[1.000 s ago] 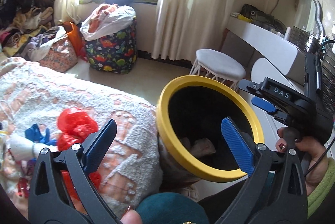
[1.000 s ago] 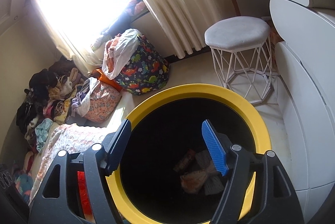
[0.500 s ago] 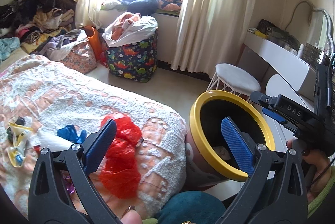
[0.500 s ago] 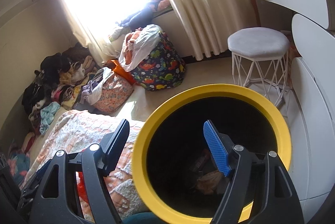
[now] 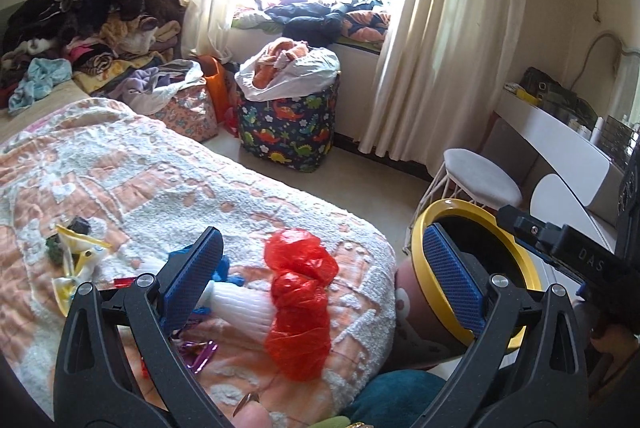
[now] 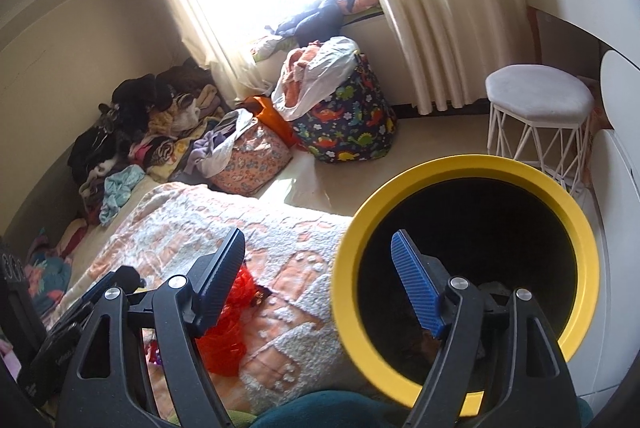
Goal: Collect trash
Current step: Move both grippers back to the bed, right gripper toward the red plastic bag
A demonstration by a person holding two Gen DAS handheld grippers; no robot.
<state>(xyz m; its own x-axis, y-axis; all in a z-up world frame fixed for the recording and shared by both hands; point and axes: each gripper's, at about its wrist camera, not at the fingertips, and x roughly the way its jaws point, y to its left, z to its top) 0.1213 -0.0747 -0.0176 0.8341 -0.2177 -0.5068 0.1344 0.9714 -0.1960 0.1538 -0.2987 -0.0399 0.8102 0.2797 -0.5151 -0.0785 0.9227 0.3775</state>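
Observation:
A red plastic bag (image 5: 300, 304) lies crumpled on the bed's orange-and-white blanket (image 5: 200, 188), with a white ribbed piece (image 5: 240, 304), a blue scrap (image 5: 226, 268), yellow wrappers (image 5: 76, 260) and purple bits (image 5: 198, 348) beside it. My left gripper (image 5: 324, 280) hangs open just above the red bag, holding nothing. A bin with a yellow rim (image 5: 418, 240) leans at the bed's edge. In the right wrist view the bin (image 6: 480, 164) gapes dark under my right gripper (image 6: 320, 284). Its jaws are opening and hold nothing. The red bag (image 6: 228, 328) shows behind its left finger.
A white wire stool (image 6: 540, 96) stands on the floor behind the bin, with a white desk (image 5: 560, 136) to its right. A dinosaur-print basket (image 5: 288, 124), a floral bag (image 5: 188, 112) and a clothes pile (image 5: 100, 28) line the window wall.
Both views have swung left from the bin's mouth toward the bed. The red bag and scattered scraps came into view. The right gripper's jaws have spread a little wider.

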